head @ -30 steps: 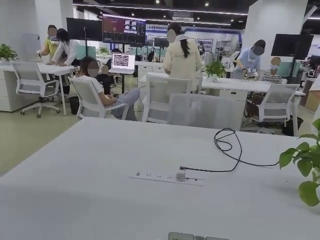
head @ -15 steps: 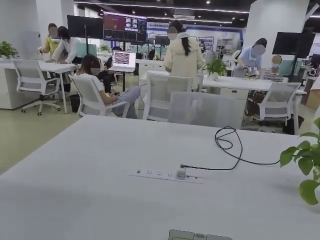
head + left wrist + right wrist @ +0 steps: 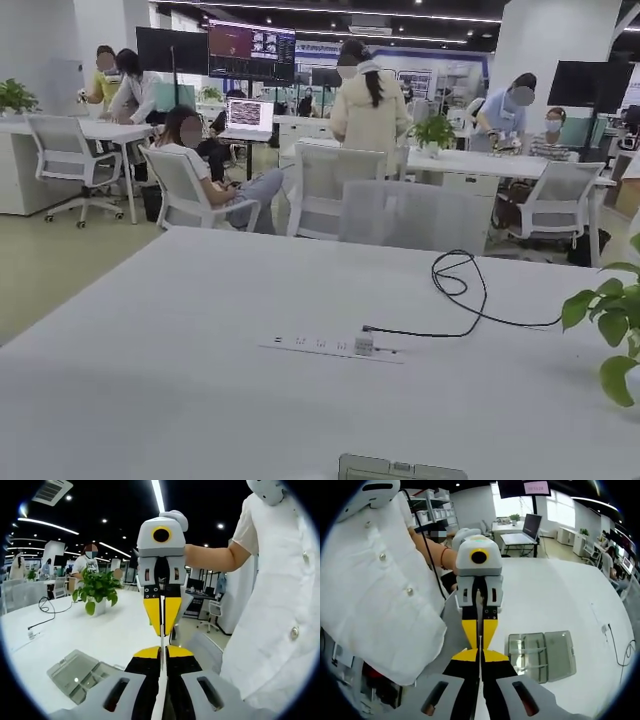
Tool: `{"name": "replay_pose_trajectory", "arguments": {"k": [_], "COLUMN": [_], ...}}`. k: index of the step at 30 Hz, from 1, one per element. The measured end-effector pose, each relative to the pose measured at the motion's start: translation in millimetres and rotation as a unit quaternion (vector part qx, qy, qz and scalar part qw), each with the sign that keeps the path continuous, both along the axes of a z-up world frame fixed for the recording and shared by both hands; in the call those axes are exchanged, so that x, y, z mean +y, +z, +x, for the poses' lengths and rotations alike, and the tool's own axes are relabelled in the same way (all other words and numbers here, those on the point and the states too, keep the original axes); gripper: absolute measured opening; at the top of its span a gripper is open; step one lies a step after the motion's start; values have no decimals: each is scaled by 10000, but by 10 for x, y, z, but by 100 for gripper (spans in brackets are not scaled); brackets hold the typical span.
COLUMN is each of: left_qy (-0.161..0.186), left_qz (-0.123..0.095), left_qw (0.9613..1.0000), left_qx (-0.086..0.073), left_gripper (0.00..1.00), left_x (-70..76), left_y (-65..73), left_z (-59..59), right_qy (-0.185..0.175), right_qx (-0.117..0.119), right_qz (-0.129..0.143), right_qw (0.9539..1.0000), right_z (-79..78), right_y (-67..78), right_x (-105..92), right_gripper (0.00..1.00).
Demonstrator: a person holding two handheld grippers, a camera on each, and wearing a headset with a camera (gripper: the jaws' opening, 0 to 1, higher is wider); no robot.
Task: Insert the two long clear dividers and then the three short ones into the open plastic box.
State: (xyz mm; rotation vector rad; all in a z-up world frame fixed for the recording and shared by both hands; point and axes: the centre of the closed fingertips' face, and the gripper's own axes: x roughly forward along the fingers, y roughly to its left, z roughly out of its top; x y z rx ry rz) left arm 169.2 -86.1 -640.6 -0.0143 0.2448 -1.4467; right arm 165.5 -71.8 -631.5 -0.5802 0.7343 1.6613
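The open plastic box [image 3: 542, 655] lies flat on the white table with its lid folded out, and thin lines cross one half. It also sits low to the left [image 3: 82, 672], and its edge peeks in at the bottom [image 3: 400, 468]. My left gripper [image 3: 161, 652] and right gripper [image 3: 480, 655] are held in the air, pointing at each other tip to tip. The right gripper [image 3: 162, 632] faces the left one's camera, and the left gripper [image 3: 480, 635] faces the right one's. Both pairs of yellow-tipped jaws are shut, and I see nothing between them.
On the table [image 3: 200, 330] are a built-in power strip [image 3: 330, 348] and a black cable [image 3: 460, 290]. A potted plant [image 3: 610, 330] stands at its right edge. Office chairs, desks and several people are beyond the table. The person's white shirt is close behind both grippers.
The headset camera has dipped a little, so slightly more of the box's edge shows at the bottom. Nothing on the table has moved.
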Motion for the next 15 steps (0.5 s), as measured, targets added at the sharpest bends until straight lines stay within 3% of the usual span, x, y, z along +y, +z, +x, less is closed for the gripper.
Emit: {"name": "replay_pose_trajectory", "arguments": {"k": [9, 15], "left_qy": [165, 373], "left_qz": [127, 273], "left_qw": [9998, 9989], "left_qx": [31, 84], "left_gripper": [10, 23], "left_x": [58, 135], "left_y": [-80, -180], "left_z": [36, 95], "right_qy": [-59, -151], "right_qx": [-70, -132], "right_qz": [-2, -23], "right_qw": [10000, 9998], "right_z": [63, 125], "right_y": [-1, -14], "right_x": [-20, -54], "right_gripper": [3, 3]}}
